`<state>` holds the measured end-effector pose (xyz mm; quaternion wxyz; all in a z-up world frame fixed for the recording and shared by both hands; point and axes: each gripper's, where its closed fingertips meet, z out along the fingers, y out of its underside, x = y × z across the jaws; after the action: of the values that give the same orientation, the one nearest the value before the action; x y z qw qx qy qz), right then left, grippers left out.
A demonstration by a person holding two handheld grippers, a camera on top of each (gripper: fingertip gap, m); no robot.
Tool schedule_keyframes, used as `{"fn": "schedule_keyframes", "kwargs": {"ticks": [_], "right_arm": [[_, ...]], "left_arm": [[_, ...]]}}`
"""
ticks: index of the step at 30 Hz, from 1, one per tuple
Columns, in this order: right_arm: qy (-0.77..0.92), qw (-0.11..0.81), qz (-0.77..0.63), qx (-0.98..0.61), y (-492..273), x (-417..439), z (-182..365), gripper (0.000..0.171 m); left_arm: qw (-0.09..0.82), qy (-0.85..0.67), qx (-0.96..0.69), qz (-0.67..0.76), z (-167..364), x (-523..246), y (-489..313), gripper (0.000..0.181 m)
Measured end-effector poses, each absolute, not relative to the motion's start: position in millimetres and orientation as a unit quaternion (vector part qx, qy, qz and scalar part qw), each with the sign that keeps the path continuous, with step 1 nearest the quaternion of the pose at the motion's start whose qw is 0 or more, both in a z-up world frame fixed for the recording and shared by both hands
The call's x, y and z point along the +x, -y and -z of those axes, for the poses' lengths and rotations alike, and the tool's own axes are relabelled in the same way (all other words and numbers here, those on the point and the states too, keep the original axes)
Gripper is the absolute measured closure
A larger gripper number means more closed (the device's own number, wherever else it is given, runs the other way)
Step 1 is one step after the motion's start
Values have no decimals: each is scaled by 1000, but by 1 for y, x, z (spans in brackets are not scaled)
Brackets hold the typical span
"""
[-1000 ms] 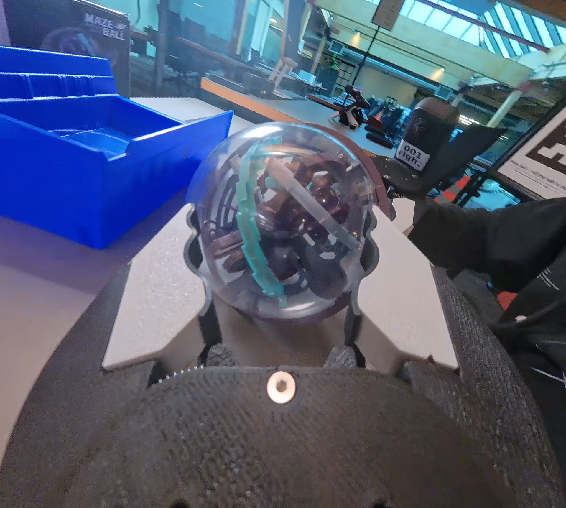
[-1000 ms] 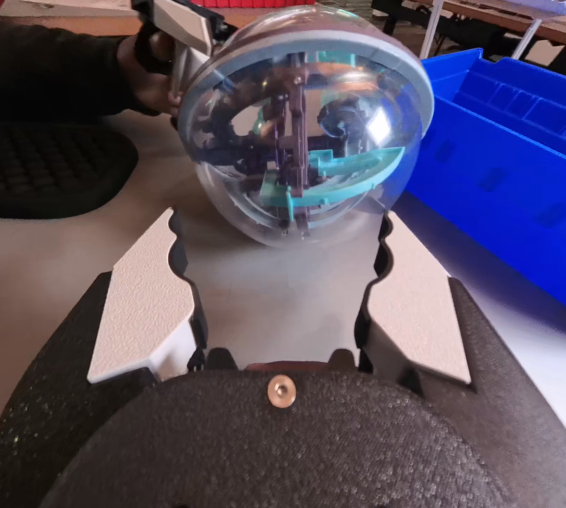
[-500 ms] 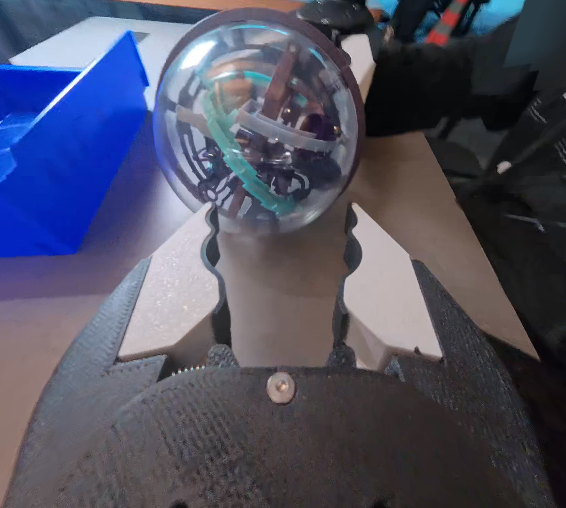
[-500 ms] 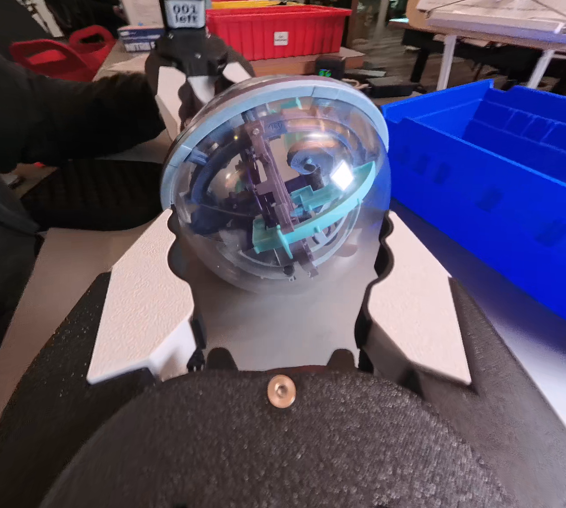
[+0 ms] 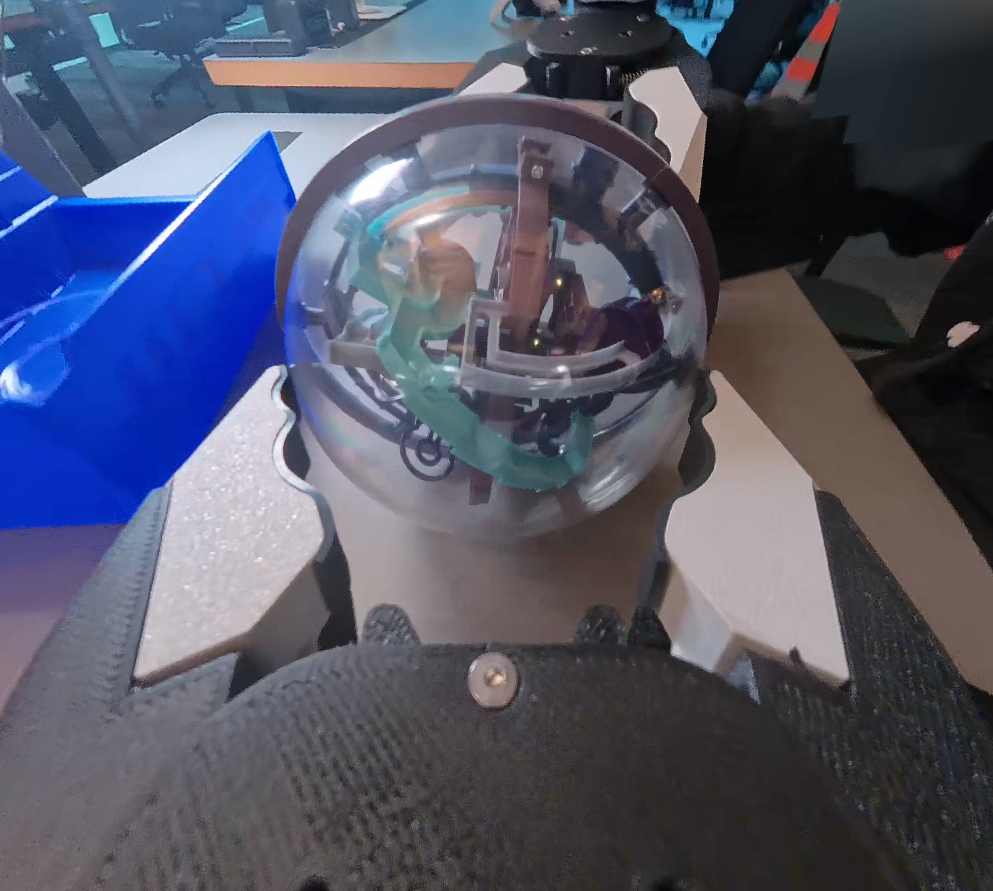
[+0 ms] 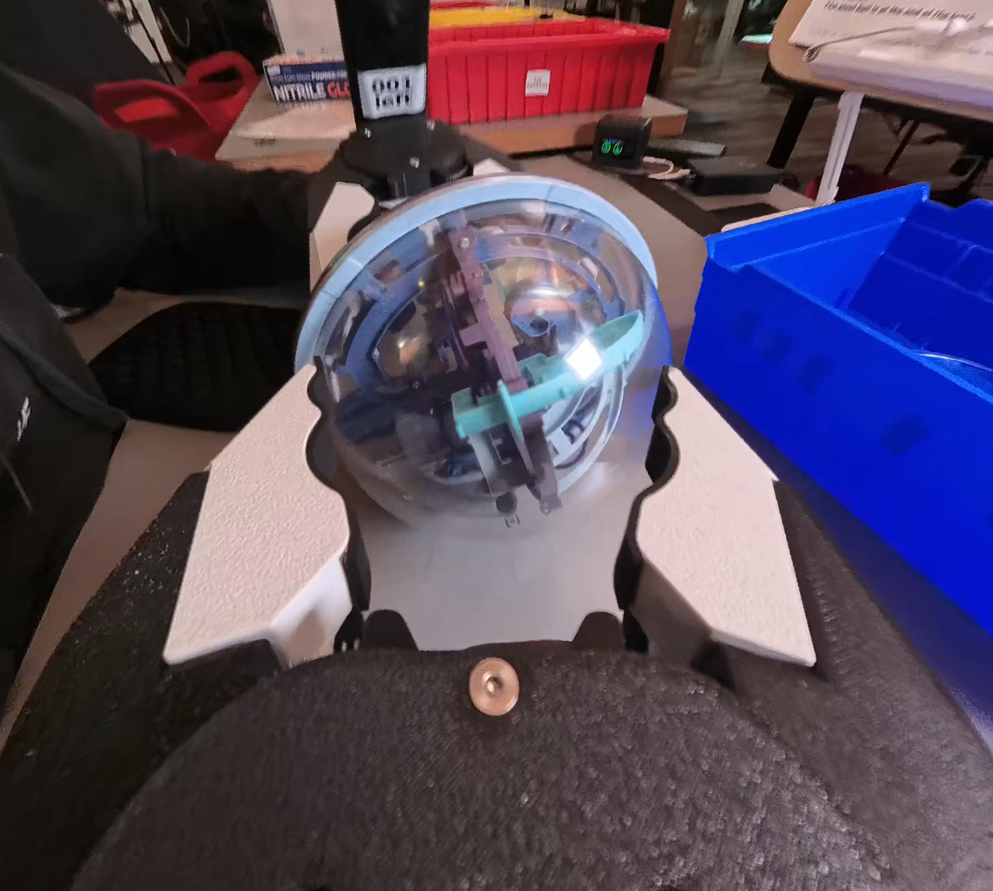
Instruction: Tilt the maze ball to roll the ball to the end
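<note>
**Maze ball cradled between both grippers, lower and more level than a second ago**

A second ago the left wrist view looked steeply upward, with ceiling beams behind the sphere; now it looks down along the tabletop, and the maze ball sits between the two fingertips rather than deep between the fingers. In the right wrist view the ball was ahead of the fingertips and clear of them; now it lies between them.

The left gripper is spread wide, its white fingers pressed against the clear sphere's flanks, so it holds the ball. The right gripper does the same from the opposite side. The ball's underside seems just above the table; whether it touches, I cannot tell.

Each gripper carries a small white printed sticker on its black post, a box behind bears printed lettering, and a red bin has a white label.

The surface is a pale beige table. A blue bin stands just beside the ball. Behind are desks, office chairs and a clipboard stand.
</note>
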<state>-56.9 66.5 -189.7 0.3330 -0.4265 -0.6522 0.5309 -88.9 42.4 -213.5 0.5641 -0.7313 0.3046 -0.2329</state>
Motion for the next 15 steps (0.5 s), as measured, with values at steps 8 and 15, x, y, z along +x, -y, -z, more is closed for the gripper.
{"fn": "schedule_keyframes", "kwargs": {"ticks": [8, 15], "right_arm": [[653, 313, -521, -452, -76, -48, 216, 46], [633, 298, -539, -469, -80, -48, 221, 43]], "left_arm": [[537, -265, -765, 238, 250, -92, -37, 47], [523, -223, -779, 264, 251, -87, -42, 49]]}}
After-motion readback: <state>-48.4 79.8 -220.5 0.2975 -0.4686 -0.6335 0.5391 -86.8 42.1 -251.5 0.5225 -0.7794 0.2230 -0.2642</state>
